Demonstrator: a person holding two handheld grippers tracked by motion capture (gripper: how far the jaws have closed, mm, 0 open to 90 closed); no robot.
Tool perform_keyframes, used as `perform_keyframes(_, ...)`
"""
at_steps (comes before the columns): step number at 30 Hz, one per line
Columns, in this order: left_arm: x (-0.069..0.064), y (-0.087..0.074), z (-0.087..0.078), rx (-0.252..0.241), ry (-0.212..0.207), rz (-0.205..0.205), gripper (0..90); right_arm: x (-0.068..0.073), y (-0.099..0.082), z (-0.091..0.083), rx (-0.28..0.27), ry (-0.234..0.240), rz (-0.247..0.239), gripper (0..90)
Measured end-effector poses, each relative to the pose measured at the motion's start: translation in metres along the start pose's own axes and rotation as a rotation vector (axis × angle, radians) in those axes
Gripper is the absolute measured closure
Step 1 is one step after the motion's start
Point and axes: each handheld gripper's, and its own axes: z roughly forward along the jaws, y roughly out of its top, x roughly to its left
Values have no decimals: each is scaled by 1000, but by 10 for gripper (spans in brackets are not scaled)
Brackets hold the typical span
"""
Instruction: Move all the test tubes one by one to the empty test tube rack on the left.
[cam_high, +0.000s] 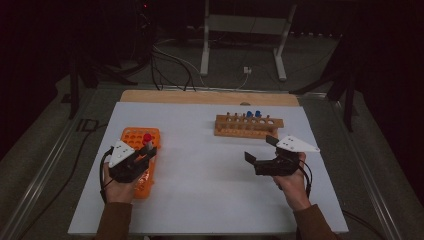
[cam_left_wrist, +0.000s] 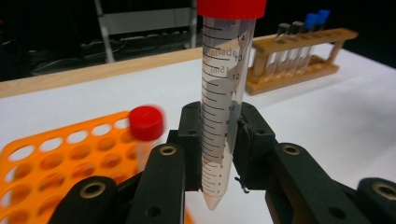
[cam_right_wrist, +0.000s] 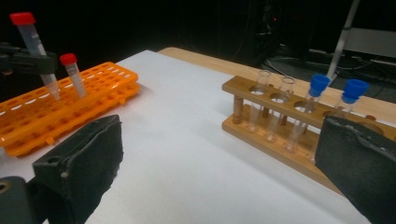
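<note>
Jaws of left gripper (cam_left_wrist: 215, 154) clamped red-capped tube (cam_left_wrist: 224, 93) upright, tip down, above orange rack (cam_high: 137, 145) w/ another red-capped tube (cam_left_wrist: 145, 128) beside, prob. for clean vertical slotting, while right gripper (cam_right_wrist: 219, 172) waited open nr wooden rack (cam_right_wrist: 280, 126).

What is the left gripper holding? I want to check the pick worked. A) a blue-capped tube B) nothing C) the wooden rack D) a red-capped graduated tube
D: the left gripper has its jaws clamped on the red-capped graduated tube, lifted clear of the orange rack.
</note>
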Motion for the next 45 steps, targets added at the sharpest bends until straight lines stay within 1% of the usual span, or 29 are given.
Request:
perform_keyframes(5,9,-5,1,12,27,-13,751,3,0,3,2,8,-6,12)
perform_keyframes(9,15,-9,4,22,41,-14,751,3,-1,4,4,10,1,12)
perform_keyframes(15,14,-13,7,46,54,7,751,3,-1,4,-4,10,-1,12)
perform_keyframes(18,15,-16,5,38,59,-7,751,3,0,3,-2,10,-2,13)
perform_keyframes(23,15,-17,2,39,64,-5,751,3,0,3,-1,10,-4,13)
perform_keyframes(26,15,-16,4,29,75,-8,751,4,-1,4,2,13,-5,13)
perform_keyframes(27,14,-16,6,27,76,-5,752,4,-1,5,3,15,-6,12)
perform_keyframes(29,12,-17,9,39,85,8,752,4,-1,5,4,15,-6,13)
perform_keyframes(31,12,-17,10,48,87,11,752,4,-1,5,5,16,-6,13)
perform_keyframes(33,11,-17,10,81,99,11,752,4,-1,4,3,15,-7,13)
perform_keyframes(35,11,-17,10,111,94,6,751,3,-1,4,2,15,-5,13)
perform_keyframes(37,11,-20,11,148,97,15,751,3,-1,4,1,14,-5,13)
perform_keyframes(40,13,-23,12,173,97,-4,751,4,-1,3,2,16,-8,13)
perform_keyframes(41,14,-23,13,188,98,-4,751,4,-1,3,2,17,-9,13)
perform_keyframes(42,13,-24,15,206,98,-2,750,4,-1,3,3,18,-9,13)
perform_keyframes(44,12,-25,19,248,110,21,750,4,-1,4,5,17,-10,13)
perform_keyframes(45,11,-25,21,260,118,25,751,4,-1,4,7,17,-11,13)
